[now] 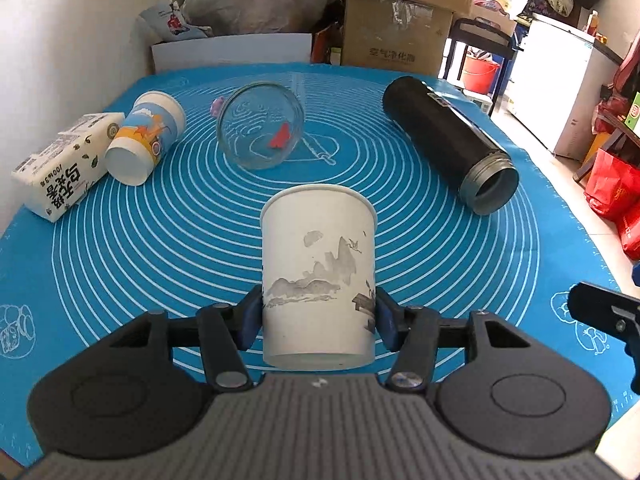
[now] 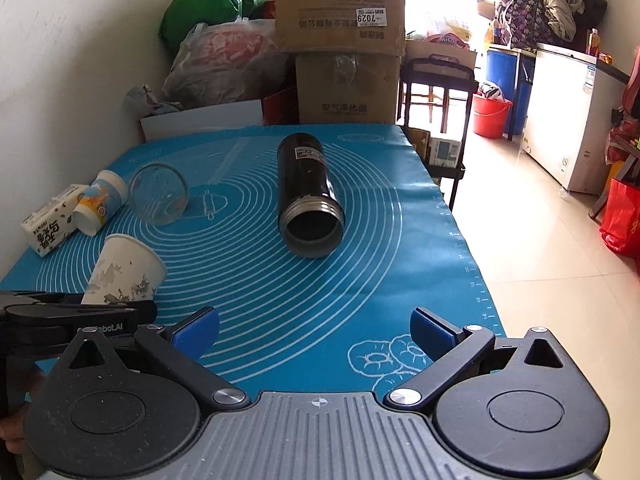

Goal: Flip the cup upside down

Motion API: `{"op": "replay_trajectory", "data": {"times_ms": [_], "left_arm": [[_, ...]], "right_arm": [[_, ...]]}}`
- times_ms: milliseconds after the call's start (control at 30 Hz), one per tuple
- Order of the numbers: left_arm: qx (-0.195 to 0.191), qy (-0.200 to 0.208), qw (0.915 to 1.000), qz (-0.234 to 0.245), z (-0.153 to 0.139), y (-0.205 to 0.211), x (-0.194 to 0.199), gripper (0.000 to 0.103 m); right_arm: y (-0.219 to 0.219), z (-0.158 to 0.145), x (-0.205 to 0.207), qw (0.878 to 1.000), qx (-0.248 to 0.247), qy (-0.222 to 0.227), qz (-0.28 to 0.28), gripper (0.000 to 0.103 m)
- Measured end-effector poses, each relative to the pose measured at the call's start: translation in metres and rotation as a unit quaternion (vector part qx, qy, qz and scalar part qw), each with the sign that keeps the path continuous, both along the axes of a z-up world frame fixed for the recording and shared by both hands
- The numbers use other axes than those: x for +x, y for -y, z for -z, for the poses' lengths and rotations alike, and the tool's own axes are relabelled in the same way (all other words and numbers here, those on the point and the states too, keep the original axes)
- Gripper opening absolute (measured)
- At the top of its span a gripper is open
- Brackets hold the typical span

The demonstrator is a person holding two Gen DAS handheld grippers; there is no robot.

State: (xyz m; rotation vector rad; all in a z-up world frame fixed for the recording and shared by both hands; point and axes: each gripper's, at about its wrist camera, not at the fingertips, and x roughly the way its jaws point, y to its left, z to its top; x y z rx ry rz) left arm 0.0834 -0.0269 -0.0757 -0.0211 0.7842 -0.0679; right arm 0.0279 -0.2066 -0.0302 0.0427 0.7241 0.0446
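Observation:
A white paper cup (image 1: 319,272) with a grey ink landscape print sits between my left gripper's (image 1: 319,316) blue pads, which press on its lower sides. The cup points away from the camera, its rim far and its base near. In the right wrist view the same cup (image 2: 124,270) tilts above the blue mat (image 2: 360,280), rim up and to the right, held by the left gripper. My right gripper (image 2: 315,330) is open and empty over the mat's near edge. Part of it shows in the left wrist view (image 1: 608,314).
On the mat lie a black flask (image 1: 444,140) with its open mouth toward me, a clear glass (image 1: 260,124) on its side, a blue-and-orange paper cup (image 1: 146,136) on its side and a white carton (image 1: 60,168). Cardboard boxes (image 1: 396,36) stand behind the table.

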Motion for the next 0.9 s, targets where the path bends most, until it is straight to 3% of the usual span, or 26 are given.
{"op": "replay_trajectory", "data": {"times_ms": [67,167,200,667,900], "left_arm": [[0.002,0.001,1.0,-0.003,0.001,-0.002,-0.001,0.06],[-0.004,-0.001,0.9999,-0.01,0.001,-0.006,0.0,0.082],[-0.009,0.001,0.9999,-0.012,0.0,-0.007,-0.001,0.084],[0.002,0.015,0.9998,0.012,-0.006,-0.002,-0.003,0.089],[-0.011,0.033,0.9992,0.02,-0.02,-0.003,-0.01,0.089]], "right_arm": [[-0.002,0.0,0.001,1.0,-0.003,-0.003,-0.002,0.103],[-0.007,-0.001,0.001,1.0,-0.009,-0.005,-0.007,0.103],[-0.009,-0.001,0.001,1.0,-0.012,-0.004,-0.009,0.103],[-0.012,-0.007,-0.002,1.0,-0.022,-0.001,-0.014,0.103],[-0.012,-0.009,-0.002,0.999,-0.028,0.0,-0.016,0.103]]}}
